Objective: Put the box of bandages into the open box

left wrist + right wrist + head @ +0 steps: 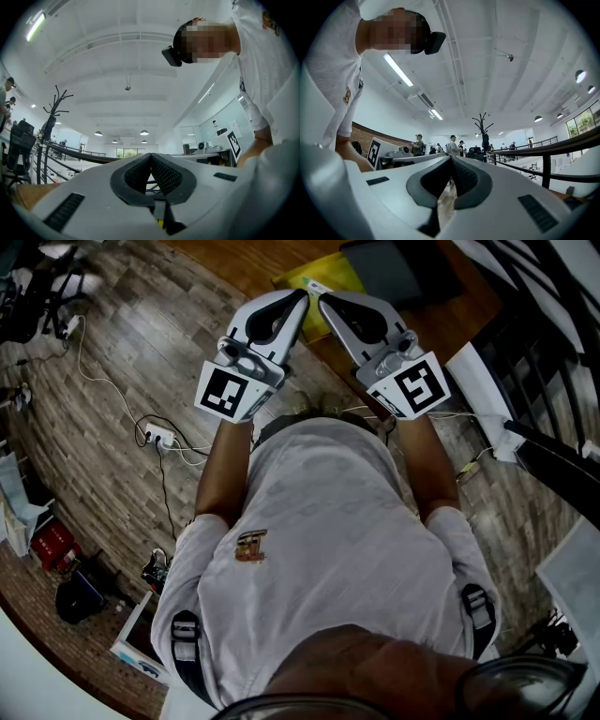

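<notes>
Left gripper: clenched on nothing, held out at chest height.
Right gripper: clenched, empty, just beside the left; probably a resting pose.

A yellow, flat, straight-edged packet lies on the reddish-brown wooden surface at the top of the head view, its near part covered from sight; whether it is the box of bandages cannot be told. Just beside it, to the right, lies a dark grey, squared, box-like thing, cut by the picture's edge, its inside not visible.
</notes>
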`<state>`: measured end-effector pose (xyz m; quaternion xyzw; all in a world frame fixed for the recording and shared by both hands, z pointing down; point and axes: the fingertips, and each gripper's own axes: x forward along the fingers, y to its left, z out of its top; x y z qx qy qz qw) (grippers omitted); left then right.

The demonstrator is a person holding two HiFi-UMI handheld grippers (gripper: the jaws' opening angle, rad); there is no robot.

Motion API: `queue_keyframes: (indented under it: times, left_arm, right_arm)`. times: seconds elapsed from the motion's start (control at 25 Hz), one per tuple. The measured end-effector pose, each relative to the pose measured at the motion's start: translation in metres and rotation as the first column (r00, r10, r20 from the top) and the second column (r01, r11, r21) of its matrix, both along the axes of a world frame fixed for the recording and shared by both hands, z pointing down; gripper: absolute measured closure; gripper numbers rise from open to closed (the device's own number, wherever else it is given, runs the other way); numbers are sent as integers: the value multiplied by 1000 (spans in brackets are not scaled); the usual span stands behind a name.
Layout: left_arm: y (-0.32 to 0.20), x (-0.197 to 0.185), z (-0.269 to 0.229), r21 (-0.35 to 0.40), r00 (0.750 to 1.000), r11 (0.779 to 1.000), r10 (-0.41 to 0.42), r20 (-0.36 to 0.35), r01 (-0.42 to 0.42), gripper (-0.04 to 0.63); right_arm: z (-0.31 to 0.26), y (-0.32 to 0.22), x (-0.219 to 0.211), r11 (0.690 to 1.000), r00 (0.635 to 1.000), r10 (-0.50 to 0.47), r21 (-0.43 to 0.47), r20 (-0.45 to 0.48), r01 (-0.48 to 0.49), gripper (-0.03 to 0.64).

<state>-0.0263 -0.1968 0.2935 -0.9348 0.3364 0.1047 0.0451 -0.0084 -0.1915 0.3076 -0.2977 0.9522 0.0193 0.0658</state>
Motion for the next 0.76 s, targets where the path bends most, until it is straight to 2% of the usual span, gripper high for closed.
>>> queue_keyframes:
  times: [0.76]
  left_arm:
    - [15,5,-2,7,1000,1000,8,-4,-8,577]
  right_arm:
    - [1,16,0,1000,1000,-20,1,0,20,584]
